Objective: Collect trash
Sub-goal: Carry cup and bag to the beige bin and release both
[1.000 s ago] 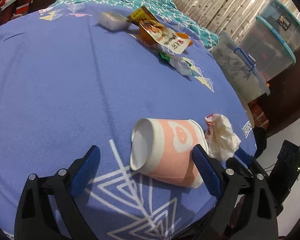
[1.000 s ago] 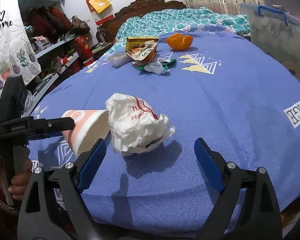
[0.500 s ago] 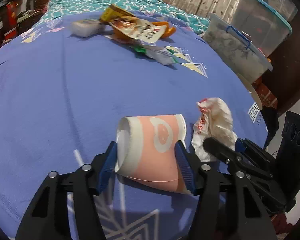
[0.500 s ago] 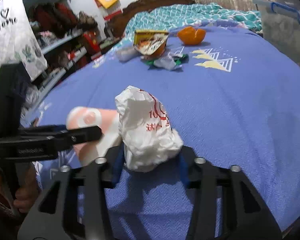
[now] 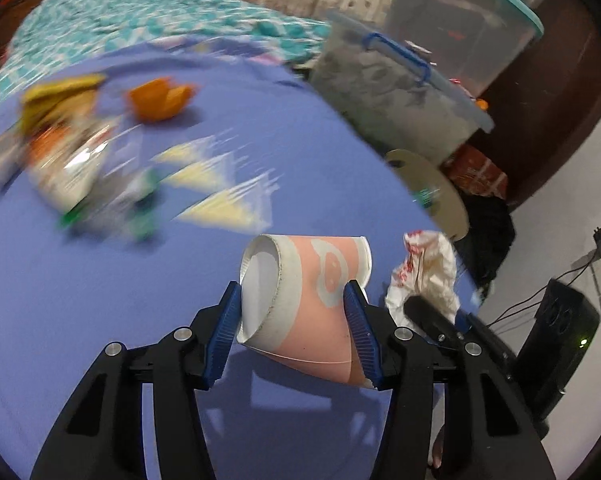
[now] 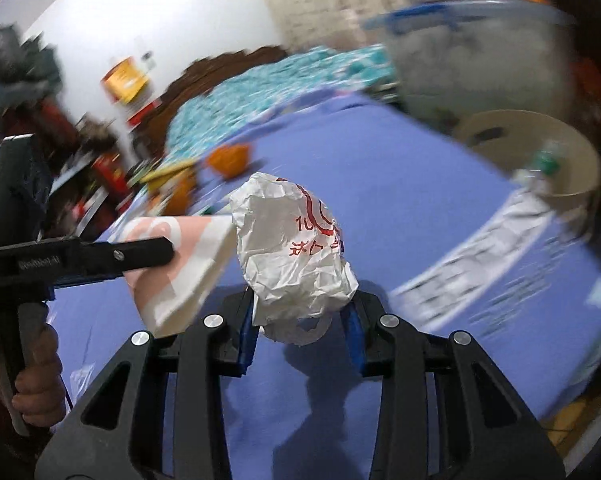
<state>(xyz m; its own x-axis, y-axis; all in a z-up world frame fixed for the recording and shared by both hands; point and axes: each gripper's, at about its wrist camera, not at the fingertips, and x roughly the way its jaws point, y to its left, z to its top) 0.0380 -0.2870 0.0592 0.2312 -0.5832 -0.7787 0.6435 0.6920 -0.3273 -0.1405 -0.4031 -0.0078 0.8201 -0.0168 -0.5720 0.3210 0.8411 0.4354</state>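
My left gripper (image 5: pixel 292 320) is shut on a pink and white paper cup (image 5: pixel 304 300) lying sideways, held above the blue bedspread (image 5: pixel 100 300). My right gripper (image 6: pixel 300 320) is shut on a crumpled white plastic bag with red print (image 6: pixel 296 252), also lifted off the bed. The two grippers are side by side; the cup shows in the right wrist view (image 6: pixel 180 264) and the bag in the left wrist view (image 5: pixel 424 276). More trash lies further back: an orange peel (image 5: pixel 160 98) and snack wrappers (image 5: pixel 72 152).
A beige round bin (image 6: pixel 540 156) with some trash inside stands beside the bed at the right, also in the left wrist view (image 5: pixel 432 184). Clear storage boxes (image 5: pixel 400 80) stand behind it. A black speaker (image 5: pixel 560 340) is on the floor.
Both grippers closed on their objects and lifted them off the bed. Both views have swung to the right toward the bin, with motion blur.
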